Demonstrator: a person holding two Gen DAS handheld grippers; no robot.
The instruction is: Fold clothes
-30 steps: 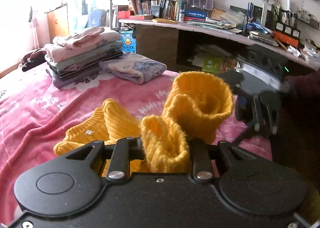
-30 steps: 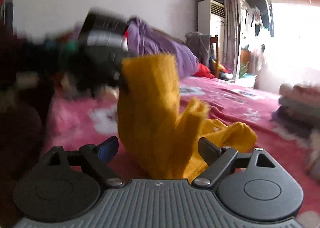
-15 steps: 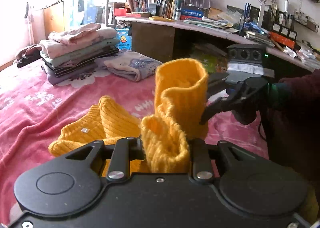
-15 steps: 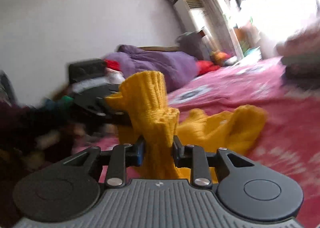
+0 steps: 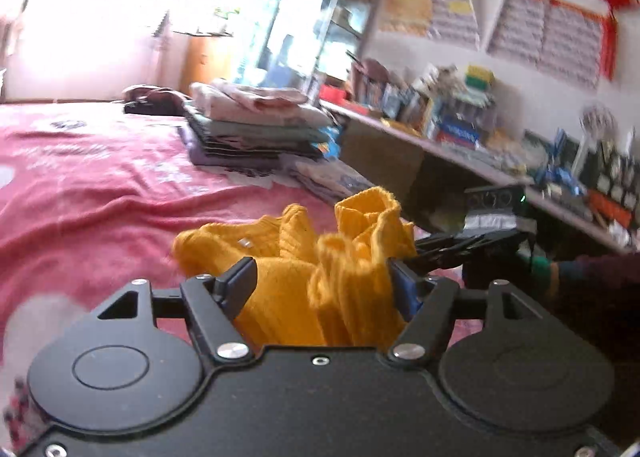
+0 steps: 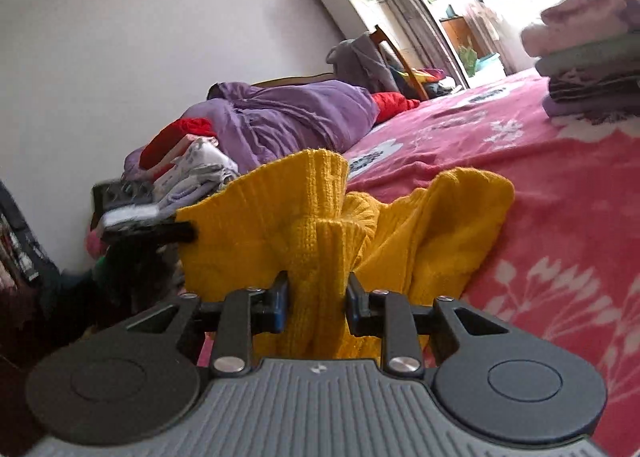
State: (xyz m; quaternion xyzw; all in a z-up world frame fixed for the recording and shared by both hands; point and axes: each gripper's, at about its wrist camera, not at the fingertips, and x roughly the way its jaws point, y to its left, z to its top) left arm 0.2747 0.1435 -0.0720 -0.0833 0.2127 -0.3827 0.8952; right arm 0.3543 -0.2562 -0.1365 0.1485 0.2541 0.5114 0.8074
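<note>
A yellow knit sweater (image 5: 352,257) lies bunched on the pink bedspread (image 5: 100,197). My left gripper (image 5: 322,287) is open, its fingers spread wide with sweater folds lying between them. To its right, my right gripper (image 5: 440,247) holds the sweater's edge. In the right wrist view my right gripper (image 6: 316,305) is shut on a raised ridge of the sweater (image 6: 280,217). The left gripper (image 6: 160,235) sits at the cloth's left edge there.
A tall stack of folded clothes (image 5: 256,125) stands farther back on the bed, with one folded pale garment (image 5: 332,181) beside it. A cluttered desk (image 5: 460,153) runs along the right. Purple bedding (image 6: 300,117) is heaped by the wall. A person's dark sleeve (image 5: 600,273) is at right.
My left gripper was shut on the sweater and has now opened. The right gripper, open a second ago, shut on the sweater and still holds it. The raised fold has sunk lower.
</note>
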